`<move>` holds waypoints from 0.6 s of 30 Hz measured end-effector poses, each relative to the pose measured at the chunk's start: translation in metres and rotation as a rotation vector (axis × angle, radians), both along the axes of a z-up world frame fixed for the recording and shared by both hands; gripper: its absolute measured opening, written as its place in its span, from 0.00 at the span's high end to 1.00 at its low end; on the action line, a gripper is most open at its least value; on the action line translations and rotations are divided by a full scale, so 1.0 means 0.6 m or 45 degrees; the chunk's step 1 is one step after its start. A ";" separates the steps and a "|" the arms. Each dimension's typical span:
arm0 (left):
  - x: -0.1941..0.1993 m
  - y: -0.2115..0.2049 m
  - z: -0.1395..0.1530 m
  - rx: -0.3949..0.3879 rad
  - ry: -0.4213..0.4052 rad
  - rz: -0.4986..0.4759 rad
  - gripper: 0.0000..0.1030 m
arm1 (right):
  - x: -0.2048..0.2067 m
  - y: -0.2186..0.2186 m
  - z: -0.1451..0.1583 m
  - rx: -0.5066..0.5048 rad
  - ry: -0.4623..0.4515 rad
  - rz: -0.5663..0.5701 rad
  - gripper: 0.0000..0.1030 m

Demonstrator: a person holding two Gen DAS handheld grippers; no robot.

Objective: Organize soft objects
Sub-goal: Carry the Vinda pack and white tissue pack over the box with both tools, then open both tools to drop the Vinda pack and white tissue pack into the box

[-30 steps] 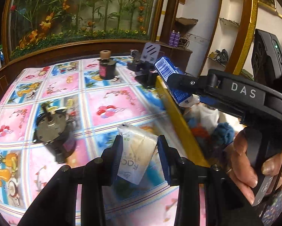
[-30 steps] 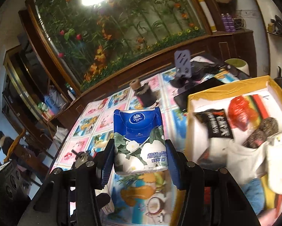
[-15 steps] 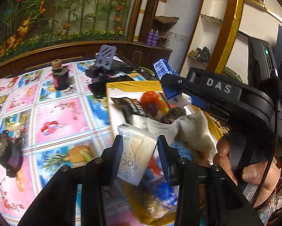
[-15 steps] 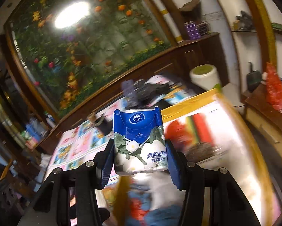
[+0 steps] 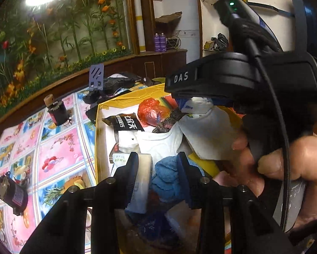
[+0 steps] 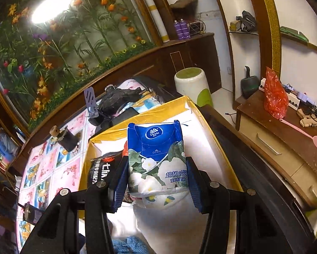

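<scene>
2 crinkly plastic tissue packs

A home living room: flower mural at 11 o'clock, wall shelves at 1 o'clock, wooden drawer cabinet at 3 o'clock.

Floral-clothed table bears yellow box, two spools

Both tools tilted downward, each clamping a packet.
</scene>
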State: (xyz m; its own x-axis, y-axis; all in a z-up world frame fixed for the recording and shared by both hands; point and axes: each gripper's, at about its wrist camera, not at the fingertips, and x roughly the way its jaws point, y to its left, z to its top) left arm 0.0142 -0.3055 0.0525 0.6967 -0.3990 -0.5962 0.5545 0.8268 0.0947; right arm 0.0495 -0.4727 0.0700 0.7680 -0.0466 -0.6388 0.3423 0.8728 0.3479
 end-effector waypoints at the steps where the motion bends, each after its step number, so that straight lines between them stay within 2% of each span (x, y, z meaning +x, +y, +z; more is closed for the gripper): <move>1: 0.000 0.000 -0.001 0.006 -0.006 0.001 0.65 | 0.002 0.003 -0.002 -0.003 0.009 0.000 0.47; 9: -0.011 -0.005 -0.006 0.046 -0.069 0.010 0.65 | 0.025 0.003 -0.019 0.000 0.076 -0.008 0.47; 18: -0.013 -0.007 -0.011 0.065 -0.091 0.008 0.65 | 0.038 0.009 -0.033 -0.026 0.148 0.003 0.46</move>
State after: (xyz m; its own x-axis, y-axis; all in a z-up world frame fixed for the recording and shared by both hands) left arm 0.0061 -0.3095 0.0459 0.7406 -0.3649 -0.5642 0.5395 0.8235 0.1756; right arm 0.0725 -0.4676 0.0503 0.6889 -0.0590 -0.7225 0.3773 0.8802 0.2878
